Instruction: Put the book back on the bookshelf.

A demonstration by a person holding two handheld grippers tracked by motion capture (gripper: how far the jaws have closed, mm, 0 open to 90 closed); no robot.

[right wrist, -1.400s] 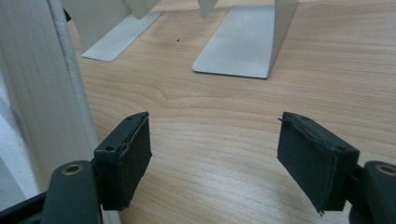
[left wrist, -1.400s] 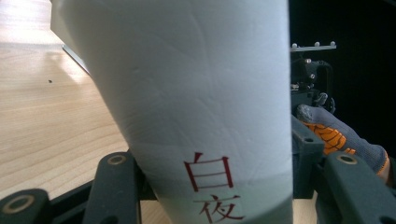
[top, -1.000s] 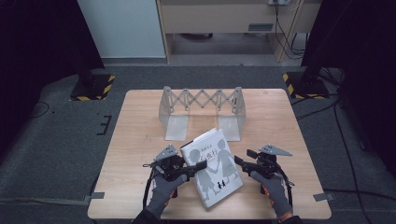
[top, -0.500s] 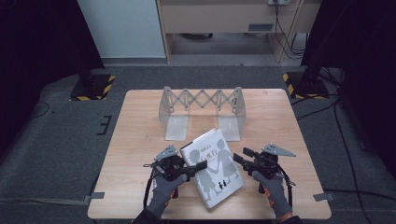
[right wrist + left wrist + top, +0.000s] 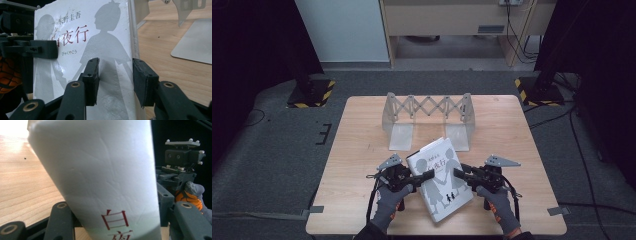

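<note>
A white book (image 5: pixel 439 182) with grey figures and red title characters is tipped up off the wooden table (image 5: pixel 362 145) near its front edge. My left gripper (image 5: pixel 430 174) is shut on the book's left side. One jaw lies across the cover, and the spine (image 5: pixel 100 177) stands between the jaws of the left gripper (image 5: pixel 122 206). From the right, my right gripper (image 5: pixel 458 173) reaches the cover. In the right gripper view, the right gripper (image 5: pixel 115 75) is open in front of the cover (image 5: pixel 110 37), astride its right edge.
A grey folding metal book rack (image 5: pixel 427 107) with scissor links stands at the middle back of the table, its base plates (image 5: pixel 195 47) just beyond the book. Bare wood lies to the left and right of the hands.
The right gripper has moved left, up to the book's cover. The left gripper keeps its hold, and the book's near end has shifted slightly.
</note>
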